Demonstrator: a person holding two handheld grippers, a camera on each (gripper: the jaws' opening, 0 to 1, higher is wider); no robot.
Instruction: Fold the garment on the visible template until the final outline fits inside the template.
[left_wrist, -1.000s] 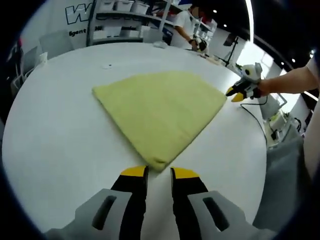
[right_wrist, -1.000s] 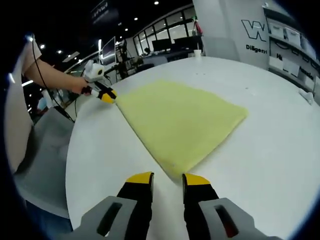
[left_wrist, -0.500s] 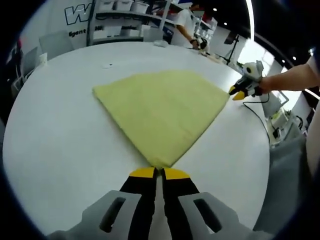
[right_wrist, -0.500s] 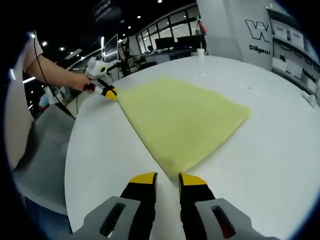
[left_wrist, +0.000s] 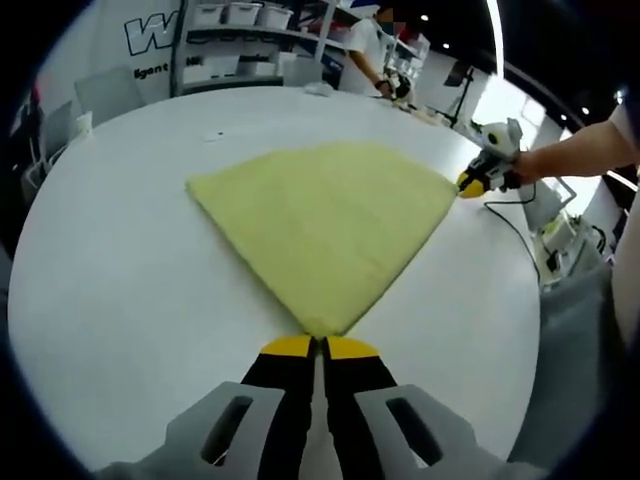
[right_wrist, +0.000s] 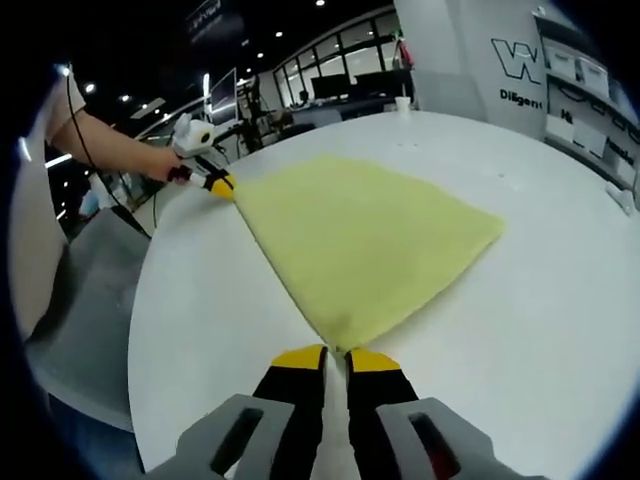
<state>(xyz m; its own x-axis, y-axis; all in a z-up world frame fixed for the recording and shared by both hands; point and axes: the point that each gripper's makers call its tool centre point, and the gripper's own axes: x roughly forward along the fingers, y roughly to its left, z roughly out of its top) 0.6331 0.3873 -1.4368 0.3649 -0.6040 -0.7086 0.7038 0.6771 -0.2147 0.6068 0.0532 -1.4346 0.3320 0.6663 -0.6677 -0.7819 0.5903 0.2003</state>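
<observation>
The left gripper (left_wrist: 320, 347) has its two yellow-tipped jaws pressed almost together, with only a thin slit between them, and they pinch the near corner of the yellow garment (left_wrist: 325, 225). The right gripper (right_wrist: 334, 356) is in a similar state: its jaws are nearly closed on another corner of the garment (right_wrist: 365, 235), but a narrow gap is left between the tips.

The garment lies flat on the round white table (left_wrist: 120, 270), folded to a shape with straight edges, somewhat toward the side of the table where the person stands. Its surface looks smooth.

In the left gripper view, the right gripper (left_wrist: 472, 180) appears far at the right, held by a hand (left_wrist: 520, 168), with its tips at the garment's corner. In this view there are also shelves with white boxes (left_wrist: 235, 40) behind the table and a person in a white top (left_wrist: 368, 45) standing beyond it.

In the right gripper view, the left gripper (right_wrist: 217, 183) appears at the upper left, touching the opposite corner. Behind it is a dark hall with ceiling lights and monitors (right_wrist: 330, 88), and a white cup (right_wrist: 401, 103) stands at the far rim of the table (right_wrist: 560, 290).
</observation>
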